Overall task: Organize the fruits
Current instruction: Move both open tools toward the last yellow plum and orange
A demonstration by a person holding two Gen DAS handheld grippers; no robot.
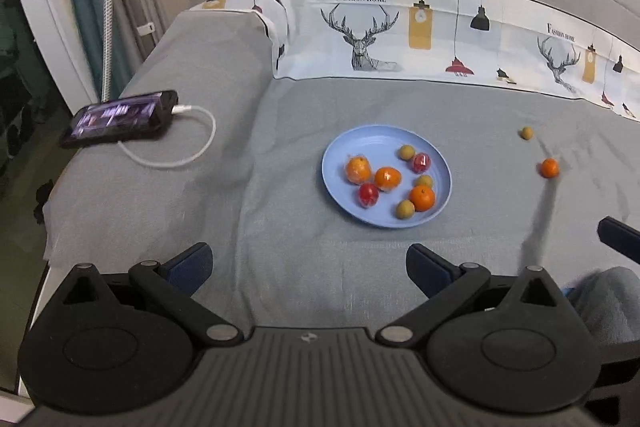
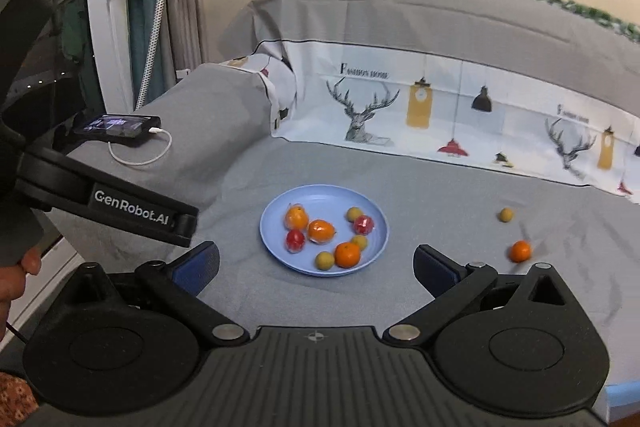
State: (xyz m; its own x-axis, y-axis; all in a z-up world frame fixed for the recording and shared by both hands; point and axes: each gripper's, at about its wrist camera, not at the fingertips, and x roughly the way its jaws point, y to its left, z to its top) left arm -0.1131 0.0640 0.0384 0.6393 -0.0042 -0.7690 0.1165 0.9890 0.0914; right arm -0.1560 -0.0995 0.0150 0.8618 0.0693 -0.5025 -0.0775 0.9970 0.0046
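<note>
Both grippers, left gripper and right gripper, hover with fingers spread and empty over a grey-sheeted bed. Eight fruits sit gathered on the blue plate; a stray orange and small green fruit lie at its three o'clock. Bedding reads "Fashion Home"; the left gripper's side "GenRobot.AI".

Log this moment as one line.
left gripper: open, empty | right gripper: open, empty | plate: eight fruits | off plate: orange, green fruit

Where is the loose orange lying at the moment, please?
In both wrist views the loose orange lies on the grey sheet, right of the blue plate, nearest the small loose green fruit.
</note>
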